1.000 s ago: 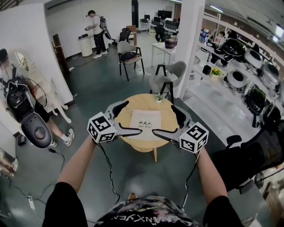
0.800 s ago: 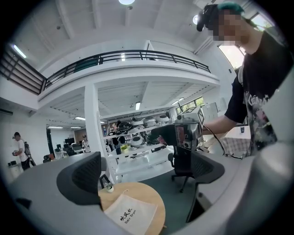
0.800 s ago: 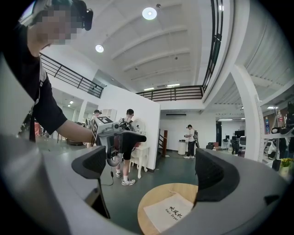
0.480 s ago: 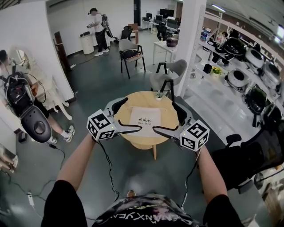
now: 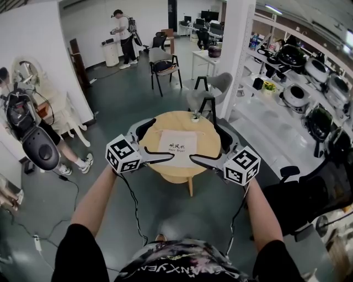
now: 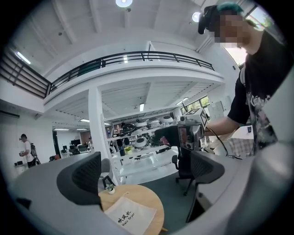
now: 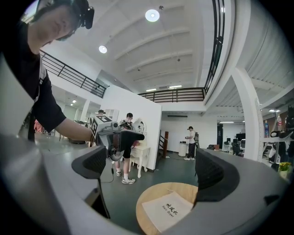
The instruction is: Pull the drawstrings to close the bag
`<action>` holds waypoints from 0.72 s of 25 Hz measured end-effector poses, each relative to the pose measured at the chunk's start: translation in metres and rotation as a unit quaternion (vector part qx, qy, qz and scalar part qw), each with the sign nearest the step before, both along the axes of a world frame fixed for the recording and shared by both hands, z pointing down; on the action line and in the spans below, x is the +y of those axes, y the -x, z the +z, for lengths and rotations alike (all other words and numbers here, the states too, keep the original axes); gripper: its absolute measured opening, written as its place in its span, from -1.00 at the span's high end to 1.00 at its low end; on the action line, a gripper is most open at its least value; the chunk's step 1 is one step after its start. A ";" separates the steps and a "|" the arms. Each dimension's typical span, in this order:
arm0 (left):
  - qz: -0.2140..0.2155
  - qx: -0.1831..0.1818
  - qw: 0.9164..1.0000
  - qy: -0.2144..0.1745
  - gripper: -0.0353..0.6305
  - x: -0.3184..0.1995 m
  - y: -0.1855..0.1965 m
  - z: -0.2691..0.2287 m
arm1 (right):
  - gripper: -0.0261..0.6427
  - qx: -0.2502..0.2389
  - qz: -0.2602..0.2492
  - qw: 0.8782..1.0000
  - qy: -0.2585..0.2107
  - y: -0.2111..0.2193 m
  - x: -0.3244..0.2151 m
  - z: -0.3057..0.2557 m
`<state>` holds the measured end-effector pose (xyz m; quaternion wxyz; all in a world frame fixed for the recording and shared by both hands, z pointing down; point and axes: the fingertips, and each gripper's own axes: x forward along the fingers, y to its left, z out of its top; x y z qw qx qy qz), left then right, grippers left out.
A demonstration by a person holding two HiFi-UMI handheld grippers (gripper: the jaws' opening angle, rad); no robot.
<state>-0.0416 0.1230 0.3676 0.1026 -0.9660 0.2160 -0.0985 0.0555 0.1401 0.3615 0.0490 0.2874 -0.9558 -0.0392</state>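
Forearms stretch forward side by side, holding the left gripper (image 5: 157, 144) and the right gripper (image 5: 211, 148) above the near rim of the round table (image 5: 208, 131), with their tips turned inward toward each other. Both claws gape wide with nothing between them. The white bag (image 5: 177, 147) lies flat at the table's middle, inside its rim. A small pot (image 5: 195, 117) stands at the table's far rim. A grey chair (image 5: 212, 91) sits just beyond, and grey floor (image 5: 127, 110) lies all round the table.

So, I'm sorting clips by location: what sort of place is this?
Probably an open-plan lab or office: monitors at the back, shelves stacked with equipment, and another person wearing a backpack rig.
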 end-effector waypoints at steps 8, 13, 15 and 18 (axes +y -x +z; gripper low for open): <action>-0.016 0.004 1.000 -0.003 -0.87 0.010 -0.016 -0.004 | -0.83 0.001 -0.008 1.000 -0.006 -0.019 0.008 -0.003; -0.021 0.001 1.000 -0.001 -0.87 0.013 -0.025 -0.003 | -0.83 0.001 -0.012 1.000 -0.006 -0.028 0.011 -0.002; -0.023 0.002 1.000 -0.002 -0.87 0.012 -0.027 0.000 | -0.83 0.000 -0.013 1.000 -0.006 -0.031 0.010 0.001; -0.026 0.005 1.000 -0.004 -0.87 0.008 -0.029 0.002 | -0.83 0.001 -0.014 1.000 -0.006 -0.033 0.007 0.005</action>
